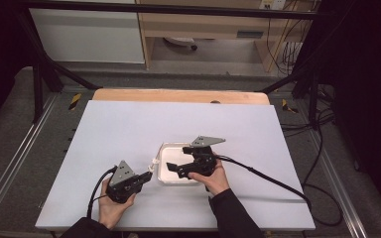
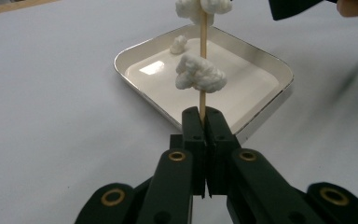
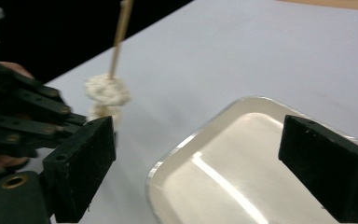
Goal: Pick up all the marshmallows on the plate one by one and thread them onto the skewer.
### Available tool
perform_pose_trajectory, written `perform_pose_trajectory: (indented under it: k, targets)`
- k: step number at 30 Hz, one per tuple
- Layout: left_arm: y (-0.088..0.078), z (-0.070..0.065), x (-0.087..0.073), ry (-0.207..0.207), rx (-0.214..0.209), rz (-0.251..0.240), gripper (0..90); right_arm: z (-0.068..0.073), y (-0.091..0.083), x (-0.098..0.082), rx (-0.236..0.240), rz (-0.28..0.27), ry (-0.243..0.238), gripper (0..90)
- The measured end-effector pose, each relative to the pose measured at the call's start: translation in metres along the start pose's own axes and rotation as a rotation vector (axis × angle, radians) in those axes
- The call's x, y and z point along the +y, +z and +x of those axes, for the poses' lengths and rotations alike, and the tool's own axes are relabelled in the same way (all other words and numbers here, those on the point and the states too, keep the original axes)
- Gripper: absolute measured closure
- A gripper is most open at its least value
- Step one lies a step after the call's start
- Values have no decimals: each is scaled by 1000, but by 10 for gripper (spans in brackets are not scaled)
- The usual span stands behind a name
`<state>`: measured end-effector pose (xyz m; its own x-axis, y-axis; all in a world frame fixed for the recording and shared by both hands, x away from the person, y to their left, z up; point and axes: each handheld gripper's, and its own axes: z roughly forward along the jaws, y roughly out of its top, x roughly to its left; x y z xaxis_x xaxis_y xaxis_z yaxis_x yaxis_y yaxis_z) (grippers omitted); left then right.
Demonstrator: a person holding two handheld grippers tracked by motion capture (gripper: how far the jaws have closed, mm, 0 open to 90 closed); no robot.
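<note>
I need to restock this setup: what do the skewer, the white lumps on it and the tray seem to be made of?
Skewer: pale tan, matte, thin stick, likely bamboo or wood.
White lumps: rough and fluffy, perhaps popcorn or foam; hard to tell.
Tray: glossy white inside with a bright silvery rim, probably metal or enamelled.

In the left gripper view the wooden skewer [image 2: 203, 60] runs off the frame at 12 o'clock, so its tip and part of the top white lump [image 2: 200, 8] are cut away, and its lower end is hidden between the shut jaws of the left hand-held gripper [image 2: 207, 122]. In the right gripper view the white tray [image 3: 200, 135] is cropped toward 5 o'clock. In the high view the lumps are too small to count.
</note>
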<state>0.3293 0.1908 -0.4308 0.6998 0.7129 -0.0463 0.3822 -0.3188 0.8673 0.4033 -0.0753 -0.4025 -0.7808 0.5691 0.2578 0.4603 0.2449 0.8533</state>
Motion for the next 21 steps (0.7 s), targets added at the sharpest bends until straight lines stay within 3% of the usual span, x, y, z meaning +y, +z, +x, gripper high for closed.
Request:
perform_pose_trajectory:
  k: [7,16,21]
  targets:
    - [1,1,0,-4,-5,7,886,-22,0,8,-113,71,-66,153]
    - [0,4,-1,-13,-7,5,886,-51,24,5,-172,137,-42,282]
    - [0,4,0,-14,-9,4,886,-62,35,1,-177,155,-21,375]
